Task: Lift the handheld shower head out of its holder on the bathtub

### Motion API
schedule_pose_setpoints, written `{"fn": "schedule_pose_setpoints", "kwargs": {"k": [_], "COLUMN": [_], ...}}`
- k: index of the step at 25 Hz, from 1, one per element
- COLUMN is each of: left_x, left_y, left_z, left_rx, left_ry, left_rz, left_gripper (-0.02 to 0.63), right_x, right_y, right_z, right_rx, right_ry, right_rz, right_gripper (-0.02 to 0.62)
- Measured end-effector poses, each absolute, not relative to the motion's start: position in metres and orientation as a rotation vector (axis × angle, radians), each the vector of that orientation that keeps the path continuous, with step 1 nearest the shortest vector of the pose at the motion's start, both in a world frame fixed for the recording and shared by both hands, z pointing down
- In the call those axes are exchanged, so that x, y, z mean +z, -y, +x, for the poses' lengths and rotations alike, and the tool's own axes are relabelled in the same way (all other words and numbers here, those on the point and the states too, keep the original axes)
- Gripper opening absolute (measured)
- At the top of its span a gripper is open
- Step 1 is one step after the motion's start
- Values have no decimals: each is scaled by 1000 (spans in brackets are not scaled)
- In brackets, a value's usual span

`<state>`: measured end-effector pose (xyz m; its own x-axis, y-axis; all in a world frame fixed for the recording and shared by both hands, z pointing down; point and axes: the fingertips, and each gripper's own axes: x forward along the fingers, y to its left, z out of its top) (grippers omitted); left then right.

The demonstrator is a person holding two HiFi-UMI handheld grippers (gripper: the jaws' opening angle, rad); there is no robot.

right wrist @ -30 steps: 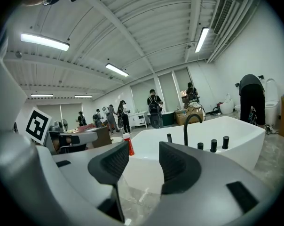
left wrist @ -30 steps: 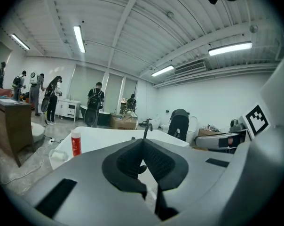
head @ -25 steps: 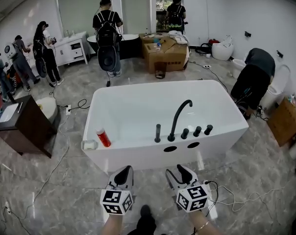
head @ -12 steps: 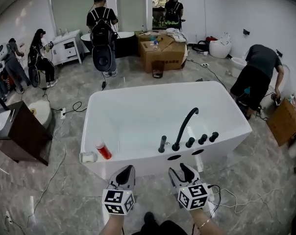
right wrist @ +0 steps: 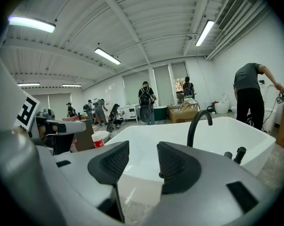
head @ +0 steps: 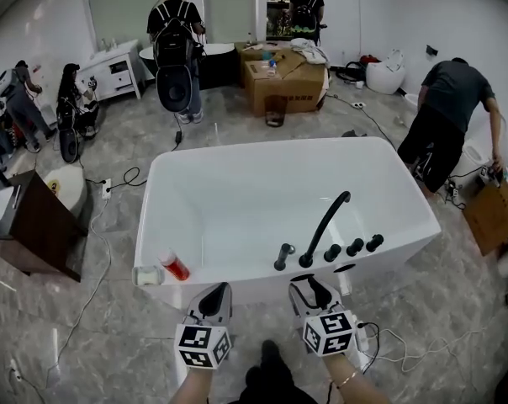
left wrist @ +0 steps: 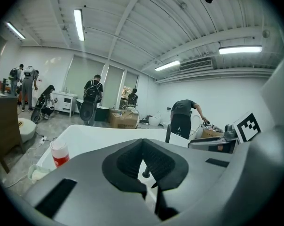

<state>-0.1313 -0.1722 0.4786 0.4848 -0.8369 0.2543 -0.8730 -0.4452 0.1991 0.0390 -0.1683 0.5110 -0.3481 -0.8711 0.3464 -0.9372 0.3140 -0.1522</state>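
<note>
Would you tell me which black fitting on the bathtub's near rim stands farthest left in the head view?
The slim upright handheld shower head, just left of the tall arched spout; the three short knobs sit on the spout's right.

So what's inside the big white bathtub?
The bathtub shows only its bare white inside; nothing I can see lies in it. The black faucet and red can stand on its near rim, not inside. That rim hides the near inner wall.
</note>
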Motion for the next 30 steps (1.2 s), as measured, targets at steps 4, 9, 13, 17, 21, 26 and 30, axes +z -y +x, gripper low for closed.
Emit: {"fn": "schedule_pose_setpoints", "kwargs": {"k": [4, 9, 13, 17, 21, 26, 30], "left_x": [487, 498, 516, 531, 553, 585, 604], "left_y": [214, 261, 293, 322, 339, 358, 370], "left_z": [-119, -107, -105, -105, -105, -99, -92], "left_rx": [179, 191, 206, 223, 248, 273, 299], "left_ry": [1462, 1480, 1495, 1511, 1515, 1516, 1513], "left_rz": [2416, 2401, 2382, 2360, 2338, 2285, 2268], "left_gripper": [17, 17, 17, 17, 17, 17, 17], "right_x": [524, 549, 575, 601, 629, 660, 684], "right_y": [216, 268, 300, 327, 344, 363, 378], "right_z": [49, 56, 58, 57, 56, 58, 61], "right_rx": [494, 511, 528, 546, 557, 585, 592], "right_ry": [2379, 2367, 2352, 2337, 2315, 2306, 2280], "right_rz": [1637, 1590, 1567, 1530, 1504, 1480, 1459], "right_gripper": [207, 218, 227, 236, 236, 238, 238]}}
